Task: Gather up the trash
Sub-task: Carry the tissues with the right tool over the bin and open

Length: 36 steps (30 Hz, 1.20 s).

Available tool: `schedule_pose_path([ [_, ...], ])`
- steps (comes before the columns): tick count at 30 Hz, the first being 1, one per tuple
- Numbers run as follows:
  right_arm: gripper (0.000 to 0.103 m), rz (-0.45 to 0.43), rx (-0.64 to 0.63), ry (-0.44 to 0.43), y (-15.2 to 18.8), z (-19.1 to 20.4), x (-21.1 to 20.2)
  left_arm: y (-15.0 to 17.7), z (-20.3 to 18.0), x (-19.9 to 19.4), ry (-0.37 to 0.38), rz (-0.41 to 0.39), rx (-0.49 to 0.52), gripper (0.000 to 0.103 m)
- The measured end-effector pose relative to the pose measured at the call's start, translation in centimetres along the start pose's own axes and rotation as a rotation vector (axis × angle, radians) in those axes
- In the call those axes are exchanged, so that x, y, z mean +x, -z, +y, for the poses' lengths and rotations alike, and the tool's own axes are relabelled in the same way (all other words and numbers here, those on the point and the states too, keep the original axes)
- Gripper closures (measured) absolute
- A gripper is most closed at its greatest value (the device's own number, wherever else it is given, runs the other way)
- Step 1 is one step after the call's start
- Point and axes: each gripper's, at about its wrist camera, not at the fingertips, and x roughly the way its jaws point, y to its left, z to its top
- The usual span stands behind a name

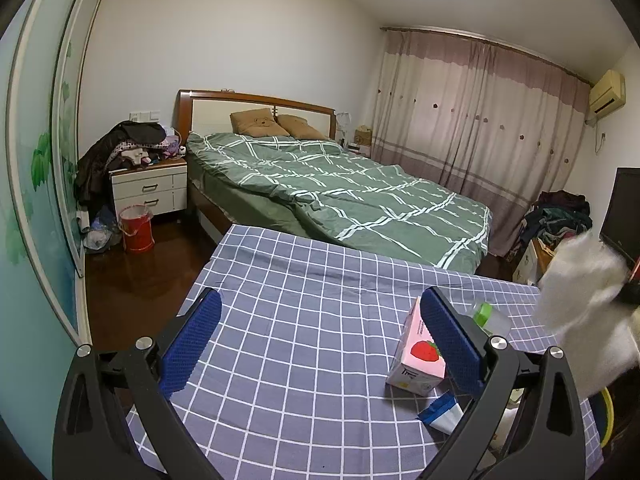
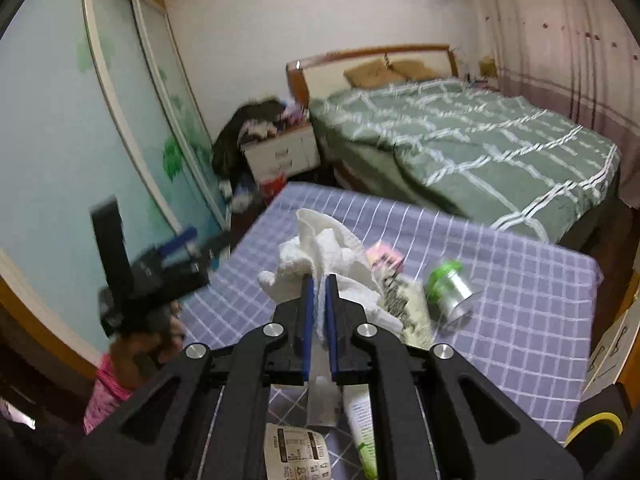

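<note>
The right gripper (image 2: 319, 292) is clamped on a crumpled white tissue (image 2: 320, 256) lifted above the checked table (image 2: 520, 312), the left gripper (image 1: 320, 344) gaping empty; that loose wad could slip free

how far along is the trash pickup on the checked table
Done: nothing visibly binned yet; no bin contents show. In hand: the right tongs are shut on a crumpled white tissue, lifted off the checked tablecloth. The left tongs hang open and empty. Left: the pink strawberry carton, the green-capped bottle lying on its side, and the blue-and-white wrapper.
</note>
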Motion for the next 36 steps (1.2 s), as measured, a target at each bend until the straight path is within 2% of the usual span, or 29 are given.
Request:
schedule_pose_path([
  [5,0.097,-0.091,0.050,0.091,0.3,-3.0,-4.2,0.0,-0.1,0.3,0.000,0.006,-0.001,0.005],
  [9,0.097,-0.154,0.146,0.264,2.9,-7.8,-7.8,0.1,-0.3,0.5,0.004,0.011,0.005,0.005],
  [12,0.097,-0.166,0.219,0.382,5.4,-11.2,-9.7,0.2,-0.5,0.5,0.004,0.014,0.013,0.005],
  [19,0.096,-0.120,0.406,0.627,12.7,-18.9,-13.0,0.6,-1.1,0.7,0.011,0.025,0.031,0.005],
  [25,0.096,-0.051,0.527,0.738,18.8,-22.7,-14.1,0.9,-1.9,0.8,0.017,0.034,0.048,0.005],
  [30,0.096,-0.018,0.584,0.802,21.4,-25.0,-13.9,1.1,-2.4,1.0,0.019,0.036,0.069,0.005],
  [32,0.092,-0.001,0.598,0.827,22.1,-25.6,-13.9,1.2,-2.6,1.1,0.021,0.039,0.073,0.005],
  [34,0.076,0.004,0.604,0.856,22.5,-25.8,-13.9,1.3,-2.6,1.0,0.021,0.040,0.076,0.005],
  [36,0.065,-0.002,0.603,0.877,22.8,-25.7,-14.0,1.3,-2.8,0.9,0.024,0.040,0.080,0.005],
])
